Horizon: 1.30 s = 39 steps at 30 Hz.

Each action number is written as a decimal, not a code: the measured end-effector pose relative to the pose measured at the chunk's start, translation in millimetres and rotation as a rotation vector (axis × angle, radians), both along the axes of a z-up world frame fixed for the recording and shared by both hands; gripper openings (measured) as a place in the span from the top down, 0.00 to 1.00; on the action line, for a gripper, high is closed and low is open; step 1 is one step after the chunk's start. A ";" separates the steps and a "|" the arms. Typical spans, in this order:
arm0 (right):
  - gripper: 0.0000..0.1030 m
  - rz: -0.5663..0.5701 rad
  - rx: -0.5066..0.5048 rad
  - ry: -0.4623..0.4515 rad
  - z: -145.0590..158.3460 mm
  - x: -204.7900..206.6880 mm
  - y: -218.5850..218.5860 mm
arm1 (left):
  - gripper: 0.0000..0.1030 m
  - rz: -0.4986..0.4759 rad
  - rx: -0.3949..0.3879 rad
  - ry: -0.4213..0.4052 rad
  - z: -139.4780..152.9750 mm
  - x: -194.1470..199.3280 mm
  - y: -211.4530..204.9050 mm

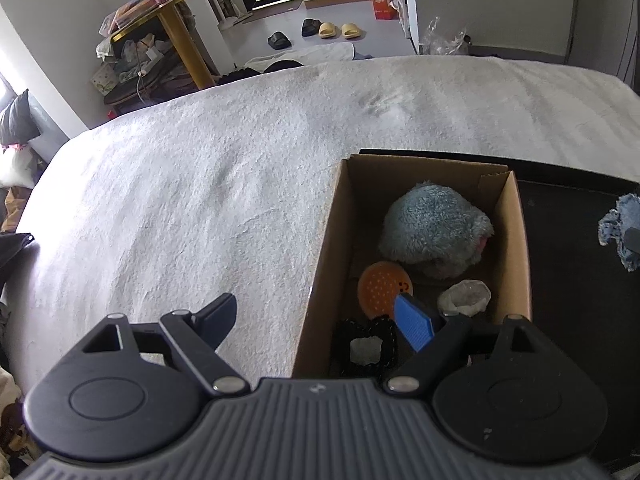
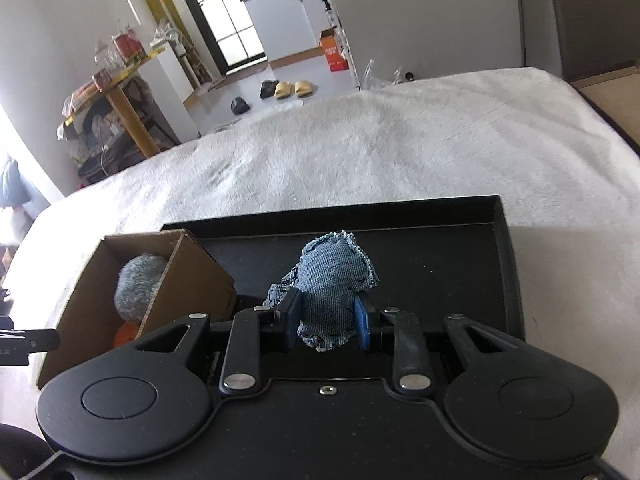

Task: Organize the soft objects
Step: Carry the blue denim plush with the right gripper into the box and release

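My right gripper (image 2: pixel 329 316) is shut on a crumpled piece of blue denim cloth (image 2: pixel 332 284), held over the black tray (image 2: pixel 460 240); the cloth also shows in the left wrist view (image 1: pixel 622 228). A cardboard box (image 1: pixel 320 280) stands at the tray's left on the white bed; it also shows in the right wrist view (image 2: pixel 192 264). Inside lie a fluffy blue-grey plush (image 1: pixel 434 228), an orange round sponge (image 1: pixel 382 286), a clear crumpled bag (image 1: pixel 464 298) and a black knitted piece (image 1: pixel 366 348). My left gripper (image 1: pixel 320 322) is open and empty, astride the box's near left wall.
The white fuzzy bedspread (image 1: pixel 200 200) spreads to the left and beyond the box and tray. Past the bed's far edge are a yellow table (image 1: pixel 176 20) with clutter, slippers (image 1: pixel 336 30) on the floor and an orange carton (image 1: pixel 382 0).
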State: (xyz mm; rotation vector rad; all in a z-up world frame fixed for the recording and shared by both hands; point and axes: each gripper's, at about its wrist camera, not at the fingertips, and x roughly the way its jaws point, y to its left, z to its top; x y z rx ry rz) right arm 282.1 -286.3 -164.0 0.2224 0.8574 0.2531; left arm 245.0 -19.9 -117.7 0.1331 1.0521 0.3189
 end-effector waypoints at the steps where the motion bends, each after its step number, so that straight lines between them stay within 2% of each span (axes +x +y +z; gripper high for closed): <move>1: 0.73 -0.008 0.007 -0.004 3.0 -3.5 -1.4 | 0.17 0.001 -0.005 -0.003 1.4 -1.7 1.4; 7: 0.73 -0.041 0.026 -0.036 18.9 -26.6 -1.8 | 0.17 0.010 -0.053 -0.025 9.1 -12.3 12.1; 20: 0.73 -0.026 -0.008 -0.092 43.6 -49.7 20.0 | 0.18 -0.010 -0.150 -0.043 6.8 -31.8 28.0; 32: 0.73 -0.029 0.024 -0.082 48.4 -60.5 38.9 | 0.18 -0.052 -0.203 -0.057 -9.1 -42.0 34.9; 39: 0.73 -0.003 -0.004 -0.081 49.7 -61.3 63.9 | 0.21 -0.084 -0.243 -0.051 -25.0 -46.7 39.4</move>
